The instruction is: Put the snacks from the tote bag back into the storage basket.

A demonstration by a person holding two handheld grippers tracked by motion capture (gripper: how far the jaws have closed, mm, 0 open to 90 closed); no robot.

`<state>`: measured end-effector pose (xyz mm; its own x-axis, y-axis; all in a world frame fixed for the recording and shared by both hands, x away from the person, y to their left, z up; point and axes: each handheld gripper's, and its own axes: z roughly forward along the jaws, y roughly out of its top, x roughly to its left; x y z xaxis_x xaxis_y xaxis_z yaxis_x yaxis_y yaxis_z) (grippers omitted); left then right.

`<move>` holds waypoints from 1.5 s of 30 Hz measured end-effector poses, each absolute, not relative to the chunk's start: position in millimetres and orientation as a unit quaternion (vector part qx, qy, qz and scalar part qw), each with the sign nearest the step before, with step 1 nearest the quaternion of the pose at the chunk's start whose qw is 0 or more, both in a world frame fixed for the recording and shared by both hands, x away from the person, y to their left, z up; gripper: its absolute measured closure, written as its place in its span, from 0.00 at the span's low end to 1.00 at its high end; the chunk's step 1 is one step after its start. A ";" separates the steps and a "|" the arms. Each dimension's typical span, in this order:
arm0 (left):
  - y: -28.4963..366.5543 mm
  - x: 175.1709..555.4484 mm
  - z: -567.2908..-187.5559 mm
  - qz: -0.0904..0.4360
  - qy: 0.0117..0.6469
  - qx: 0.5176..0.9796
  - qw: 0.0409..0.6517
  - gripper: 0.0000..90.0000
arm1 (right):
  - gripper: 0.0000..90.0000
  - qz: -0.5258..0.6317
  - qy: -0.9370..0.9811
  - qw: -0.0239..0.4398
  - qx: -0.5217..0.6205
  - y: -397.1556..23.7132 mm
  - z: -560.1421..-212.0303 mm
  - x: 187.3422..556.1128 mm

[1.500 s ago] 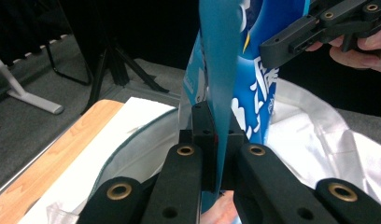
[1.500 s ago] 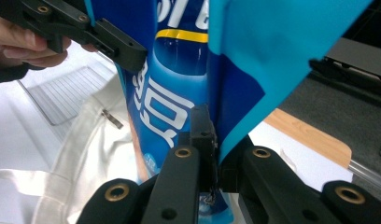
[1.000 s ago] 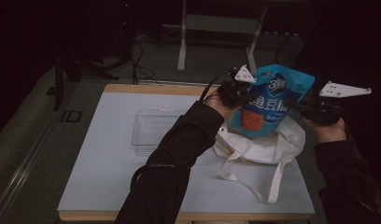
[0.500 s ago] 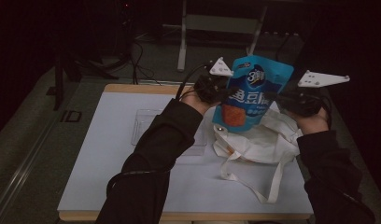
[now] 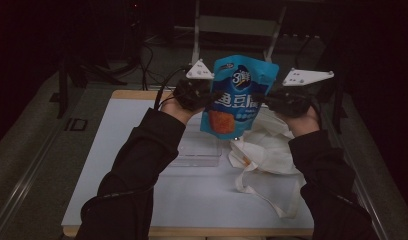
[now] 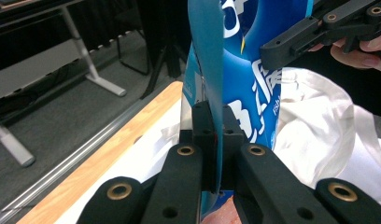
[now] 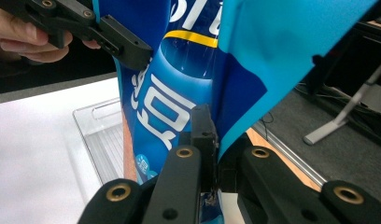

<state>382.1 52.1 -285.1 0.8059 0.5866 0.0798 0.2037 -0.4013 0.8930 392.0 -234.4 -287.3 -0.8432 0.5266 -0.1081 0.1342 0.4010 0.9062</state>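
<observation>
- The glossy blue plastic snack pouch (image 5: 239, 95) with white lettering and an orange panel hangs in the air between both tools, above the far part of the white table (image 5: 142, 200).
- The left gripper (image 5: 208, 96) has its jaws clamped narrow on the pouch's left edge; in the left gripper view the pads (image 6: 202, 135) pinch the blue film (image 6: 212, 70).
- The right gripper (image 5: 266, 98) likewise pinches the right edge, as seen in the right gripper view (image 7: 212, 140).
- Compared with a second ago, the pouch and both hands have shifted leftward and slightly up, away from the crumpled white cloth tote bag (image 5: 267, 150).
- The pouch now hangs over the clear plastic tray (image 5: 199, 152) rather than over the bag.
- The bag lies on the table as before, its strap trailing toward the near edge.
</observation>
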 end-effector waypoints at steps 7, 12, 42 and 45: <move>80.2 377.8 -285.9 0.204 0.257 0.812 0.482 1.00 | 0.98 0.511 0.819 0.182 0.186 -204.0 -289.6 398.4; 97.9 374.6 -289.3 0.205 0.269 0.807 0.484 1.00 | 0.98 0.507 0.825 0.178 0.176 -184.6 -290.1 401.5; 161.0 375.3 -363.9 0.182 0.319 0.796 0.482 1.00 | 0.99 0.494 0.843 0.135 0.165 -115.6 -358.0 414.5; 162.0 375.6 -370.7 0.176 0.321 0.797 0.480 1.00 | 0.99 0.492 0.845 0.128 0.169 -114.4 -365.2 414.7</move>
